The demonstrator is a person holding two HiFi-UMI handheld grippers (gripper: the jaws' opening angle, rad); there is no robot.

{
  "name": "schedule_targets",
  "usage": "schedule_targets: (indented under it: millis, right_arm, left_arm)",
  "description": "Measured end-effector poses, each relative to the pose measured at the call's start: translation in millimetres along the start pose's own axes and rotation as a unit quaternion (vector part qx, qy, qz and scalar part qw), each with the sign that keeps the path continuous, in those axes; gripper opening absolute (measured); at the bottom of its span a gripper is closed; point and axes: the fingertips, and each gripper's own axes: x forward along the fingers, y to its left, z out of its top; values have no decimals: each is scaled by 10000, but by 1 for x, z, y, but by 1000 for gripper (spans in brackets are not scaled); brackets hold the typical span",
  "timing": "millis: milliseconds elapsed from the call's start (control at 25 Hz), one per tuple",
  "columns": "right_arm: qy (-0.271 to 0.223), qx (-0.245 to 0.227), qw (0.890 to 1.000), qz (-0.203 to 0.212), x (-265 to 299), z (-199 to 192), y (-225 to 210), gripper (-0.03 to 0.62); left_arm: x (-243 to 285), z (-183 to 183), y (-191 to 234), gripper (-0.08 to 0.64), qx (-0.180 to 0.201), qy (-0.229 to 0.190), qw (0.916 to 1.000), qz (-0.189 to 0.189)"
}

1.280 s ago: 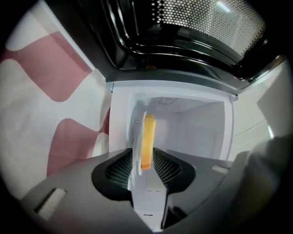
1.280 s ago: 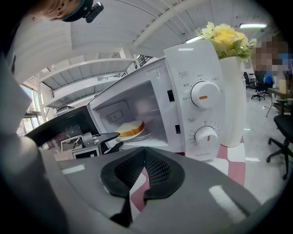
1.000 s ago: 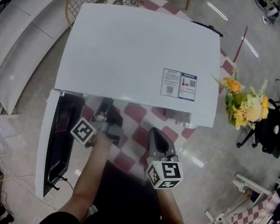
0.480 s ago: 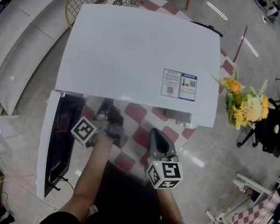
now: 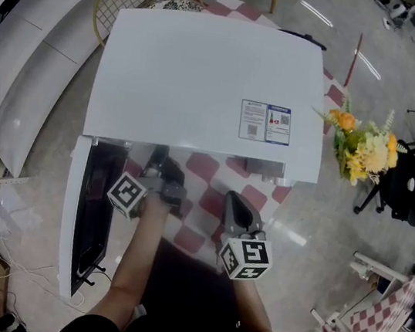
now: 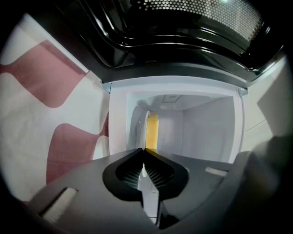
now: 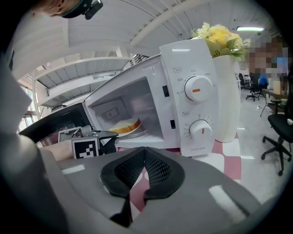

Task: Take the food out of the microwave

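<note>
We see the microwave (image 5: 205,83) on the checked worktop (image 5: 210,197), its door (image 5: 89,213) swung open at its left side. Inside, toward the front of the cavity, a yellow slice of food (image 7: 125,124) lies on a white plate (image 7: 133,134). Our left gripper (image 6: 143,151) reaches in through the microwave's opening. Its jaws have just been closing and now pinch the plate's near rim, a pale sliver of which shows between them. Our right gripper (image 7: 145,149) hangs in front of the microwave, clear of it, toward the side with the two control knobs. Its jaws are brought together with nothing in them. A white vase of yellow flowers (image 7: 226,100) stands just beside the microwave's right wall.
</note>
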Motion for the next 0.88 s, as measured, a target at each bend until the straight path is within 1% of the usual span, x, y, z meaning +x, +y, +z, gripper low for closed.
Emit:
schedule_targets:
  millis: [440, 720, 880]
  right_arm:
    - [-78, -80, 9997, -208, -4, -2, -7, 0]
    - [-66, -181, 9997, -117, -6, 1, -6, 0]
    - [-50, -217, 9997, -31, -7, 0, -5, 1]
  left_arm:
    - [1, -5, -1, 15, 34, 225, 9997, 5]
    - [-5, -10, -5, 15, 0, 265, 9996, -83]
    - [-13, -10, 1, 17, 187, 266, 9995, -36]
